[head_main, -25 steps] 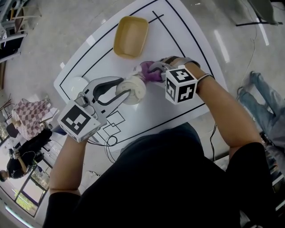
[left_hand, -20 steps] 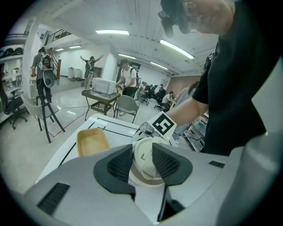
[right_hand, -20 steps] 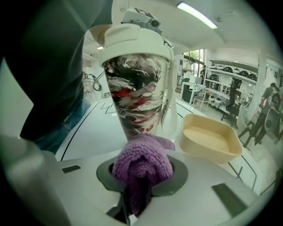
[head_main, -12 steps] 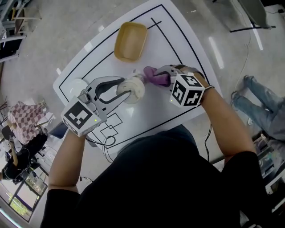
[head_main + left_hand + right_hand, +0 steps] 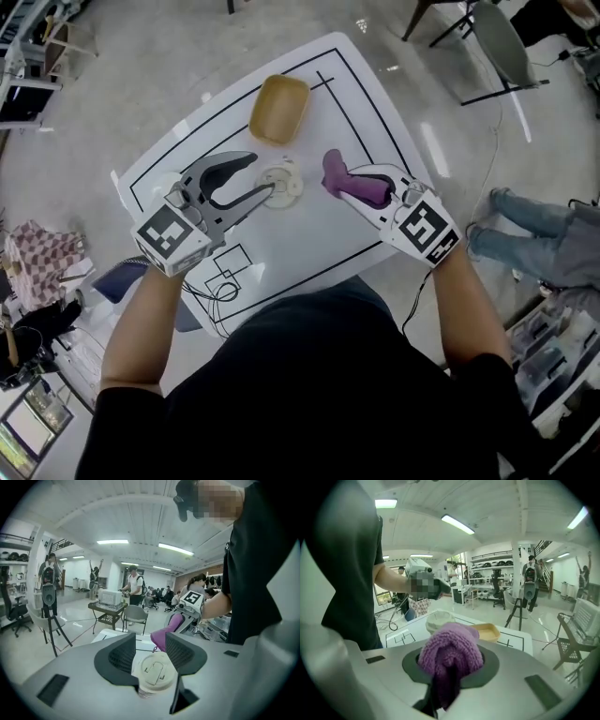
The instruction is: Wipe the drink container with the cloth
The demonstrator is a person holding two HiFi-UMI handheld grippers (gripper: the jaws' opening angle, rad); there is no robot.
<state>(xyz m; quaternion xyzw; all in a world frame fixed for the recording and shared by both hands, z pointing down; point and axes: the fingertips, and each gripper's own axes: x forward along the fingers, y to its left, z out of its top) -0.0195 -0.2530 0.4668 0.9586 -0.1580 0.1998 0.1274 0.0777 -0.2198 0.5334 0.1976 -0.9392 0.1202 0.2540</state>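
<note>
Opening L claw (image 5: 151, 651), cup (image 5: 153, 673) loose between; R claw (image 5: 450, 667) clamped on purple cloth (image 5: 451, 651)

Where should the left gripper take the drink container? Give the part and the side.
Take the drink container by its round side wall just under the lid, coming in level from the person's left. It stands upright on the table, and the cloth is held off to its right. The left gripper straddles it, its jaws opening now.

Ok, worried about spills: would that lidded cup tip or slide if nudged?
Probably light: the cup looks like a disposable one. Standing upright on the glossy table, it would likely slide, perhaps tip. Its lid seems seated, limiting spills.
</note>
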